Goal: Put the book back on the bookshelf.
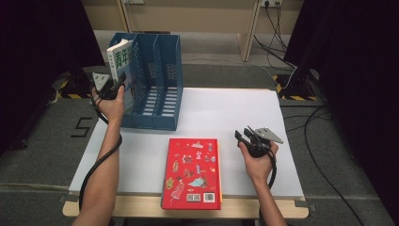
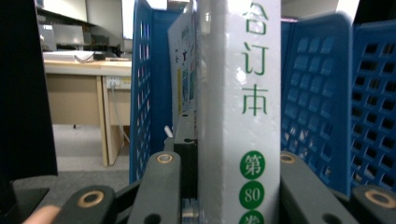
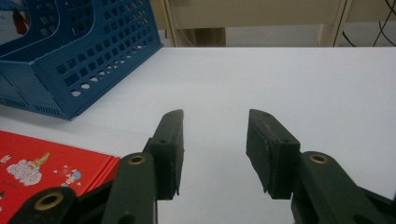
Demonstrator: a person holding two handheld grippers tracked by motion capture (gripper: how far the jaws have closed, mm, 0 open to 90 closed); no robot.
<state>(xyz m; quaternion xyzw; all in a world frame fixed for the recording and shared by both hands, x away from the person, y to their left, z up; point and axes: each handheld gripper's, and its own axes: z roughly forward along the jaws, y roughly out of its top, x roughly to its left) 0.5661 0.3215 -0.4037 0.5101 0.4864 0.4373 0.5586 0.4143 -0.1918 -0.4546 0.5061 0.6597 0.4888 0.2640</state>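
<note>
1. The blue file rack (image 1: pixel 155 80) stands at the tabletop's (image 1: pixel 235 117) far left corner.
2. The white book (image 1: pixel 121 59) stands upright in its leftmost slot, long axis vertical, spine toward the left gripper (image 1: pixel 113 87), whose jaws pinch it.
3. The red book (image 1: pixel 193 172) lies flat near the front edge, left of the right gripper (image 1: pixel 247 136), whose jaws are spread, holding nothing.

My arms are bare, no sleeves. Each gripper (image 1: pixel 114 84) (image 1: pixel 245 135) is black, with brass-ringed screws on its jaw links, a grey three-cornered plate and a black cable.
</note>
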